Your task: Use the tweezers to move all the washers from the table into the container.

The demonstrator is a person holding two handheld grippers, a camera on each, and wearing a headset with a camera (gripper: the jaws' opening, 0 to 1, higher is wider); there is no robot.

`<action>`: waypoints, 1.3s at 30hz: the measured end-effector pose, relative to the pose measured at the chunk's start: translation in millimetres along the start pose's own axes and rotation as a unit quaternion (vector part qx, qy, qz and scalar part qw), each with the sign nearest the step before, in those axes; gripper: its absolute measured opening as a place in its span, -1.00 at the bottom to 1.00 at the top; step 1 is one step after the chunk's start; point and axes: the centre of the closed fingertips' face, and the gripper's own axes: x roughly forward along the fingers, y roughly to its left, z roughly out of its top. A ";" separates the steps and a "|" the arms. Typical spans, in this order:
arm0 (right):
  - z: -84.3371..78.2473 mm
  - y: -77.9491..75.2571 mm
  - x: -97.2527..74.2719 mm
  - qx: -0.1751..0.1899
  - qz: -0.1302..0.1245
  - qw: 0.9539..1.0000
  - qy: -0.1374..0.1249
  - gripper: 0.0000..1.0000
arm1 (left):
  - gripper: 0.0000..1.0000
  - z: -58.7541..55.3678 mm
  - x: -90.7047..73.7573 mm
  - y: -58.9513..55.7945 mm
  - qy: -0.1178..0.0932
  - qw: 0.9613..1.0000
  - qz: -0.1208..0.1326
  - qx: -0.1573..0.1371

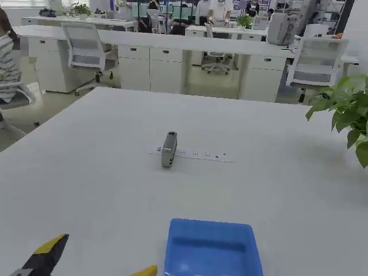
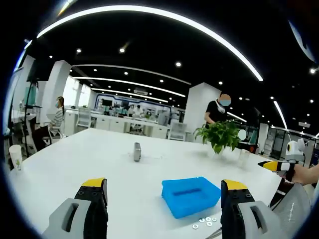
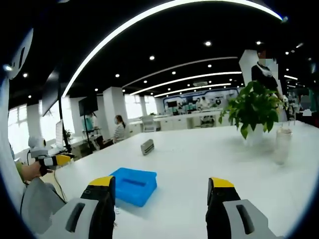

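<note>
Several small washers (image 2: 204, 222) lie loose on the white table (image 2: 75, 164), just beside the near edge of the blue container (image 2: 191, 195). They sit low in front of the left gripper (image 2: 164, 184), whose jaws are spread wide and hold nothing. The right gripper (image 3: 161, 181) is likewise spread and empty, facing the container. Farther off stand a grey device (image 2: 137, 151) and a potted plant (image 2: 222, 134), well apart from the washers.

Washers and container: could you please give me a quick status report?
Left claw open, empty; right claw open, empty. Washers loose on table, beside blue container. Potted plant stands beyond, apart.
</note>
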 end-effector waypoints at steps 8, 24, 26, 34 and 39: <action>-0.7 1.5 1.2 0.001 0.001 1.000 0.003 0.39 | 0.98 -1.8 1.1 -1.5 0.005 1.000 -0.004 0.001; 1.7 0.6 0.5 -0.006 -0.008 1.000 -0.001 0.37 | 0.96 -2.5 1.8 -3.0 0.005 1.000 -0.011 -0.002; 1.1 2.0 0.9 -0.007 -0.007 1.000 0.001 0.36 | 0.96 -3.4 1.8 -2.9 0.006 1.000 -0.012 -0.007; 2.2 8.2 1.5 -0.017 -0.006 1.000 0.004 0.33 | 0.96 -2.9 1.2 -3.3 0.004 1.000 -0.013 -0.007; 5.1 5.8 -0.9 -0.014 -0.015 1.000 -0.001 0.33 | 0.97 -3.6 1.9 -6.6 0.006 1.000 -0.021 -0.006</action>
